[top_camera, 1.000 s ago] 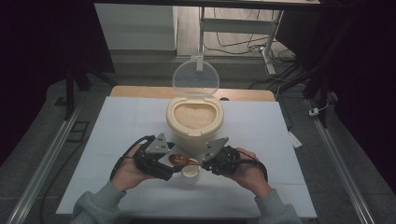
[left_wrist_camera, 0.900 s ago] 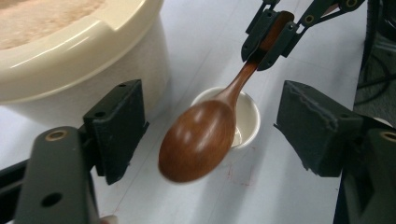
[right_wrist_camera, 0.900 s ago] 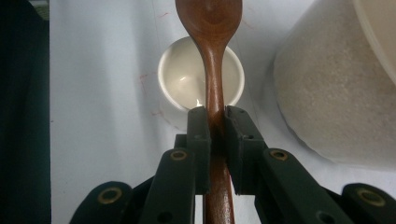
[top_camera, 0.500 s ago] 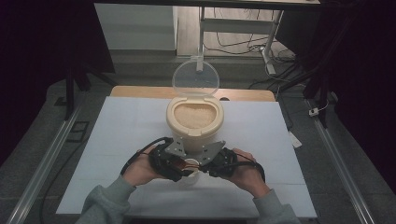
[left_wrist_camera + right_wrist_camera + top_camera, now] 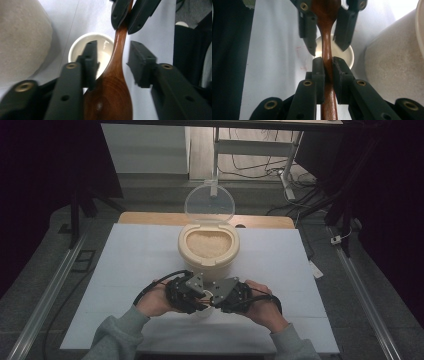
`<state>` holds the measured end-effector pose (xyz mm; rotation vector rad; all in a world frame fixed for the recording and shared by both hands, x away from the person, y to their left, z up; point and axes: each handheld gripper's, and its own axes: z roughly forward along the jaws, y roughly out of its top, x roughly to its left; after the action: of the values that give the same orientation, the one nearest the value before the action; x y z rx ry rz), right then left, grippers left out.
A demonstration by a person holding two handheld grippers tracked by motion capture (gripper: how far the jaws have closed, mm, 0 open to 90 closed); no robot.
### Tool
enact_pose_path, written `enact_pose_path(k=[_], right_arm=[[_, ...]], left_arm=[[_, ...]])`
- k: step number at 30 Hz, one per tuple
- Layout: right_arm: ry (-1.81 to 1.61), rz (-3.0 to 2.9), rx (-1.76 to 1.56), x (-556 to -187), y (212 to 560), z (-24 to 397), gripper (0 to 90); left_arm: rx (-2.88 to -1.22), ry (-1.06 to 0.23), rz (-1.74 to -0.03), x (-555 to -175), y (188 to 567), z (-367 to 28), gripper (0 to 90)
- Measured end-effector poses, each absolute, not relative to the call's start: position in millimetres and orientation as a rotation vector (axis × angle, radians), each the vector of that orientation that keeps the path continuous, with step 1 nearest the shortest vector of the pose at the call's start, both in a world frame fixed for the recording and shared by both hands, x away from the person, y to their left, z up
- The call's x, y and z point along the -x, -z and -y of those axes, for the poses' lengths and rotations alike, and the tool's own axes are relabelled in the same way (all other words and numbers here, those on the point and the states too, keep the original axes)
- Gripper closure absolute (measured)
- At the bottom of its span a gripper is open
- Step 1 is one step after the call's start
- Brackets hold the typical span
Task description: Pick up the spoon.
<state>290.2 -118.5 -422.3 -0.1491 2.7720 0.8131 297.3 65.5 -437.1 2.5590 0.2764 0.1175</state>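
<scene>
Wooden spoon (image 5: 327,50) is clamped in right tongs (image 5: 327,72); left tongs (image 5: 112,62) stand apart around it.

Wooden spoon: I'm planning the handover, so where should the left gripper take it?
On the narrow neck just behind the bowl of the wooden spoon, jaws closing from either side. The right gripper already clamps the handle, and the left gripper is open around that neck.

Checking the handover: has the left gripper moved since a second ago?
Yes. The left gripper has moved right, closing toward the right gripper before the rice container.
</scene>
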Motion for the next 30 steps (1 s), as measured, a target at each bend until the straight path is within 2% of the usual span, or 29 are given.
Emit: enact_pose_path(k=[1,6,15,21,30], right_arm=[[-0.808,-2.768,0.165,-289.7,422.2,118.4,80.2],[-0.781,-2.756,0.216,-286.6,423.4,117.3,80.1],[-0.802,-2.738,0.171,-286.9,424.1,117.3,77.6],[-1.081,-2.625,-0.042,-296.3,411.2,134.0,58.8],[-1.368,-2.446,-0.412,-300.5,400.6,167.3,44.2]], left_arm=[[-2.561,-0.112,-0.277,-297.3,437.6,-65.2,67.7],[-2.580,-0.082,-0.245,-296.4,440.3,-62.1,73.5],[-2.562,-0.099,-0.254,-296.9,440.8,-63.5,76.5],[-2.519,-0.155,-0.291,-298.2,437.9,-69.2,77.2],[-2.441,-0.213,-0.355,-300.0,434.9,-79.3,77.8]])
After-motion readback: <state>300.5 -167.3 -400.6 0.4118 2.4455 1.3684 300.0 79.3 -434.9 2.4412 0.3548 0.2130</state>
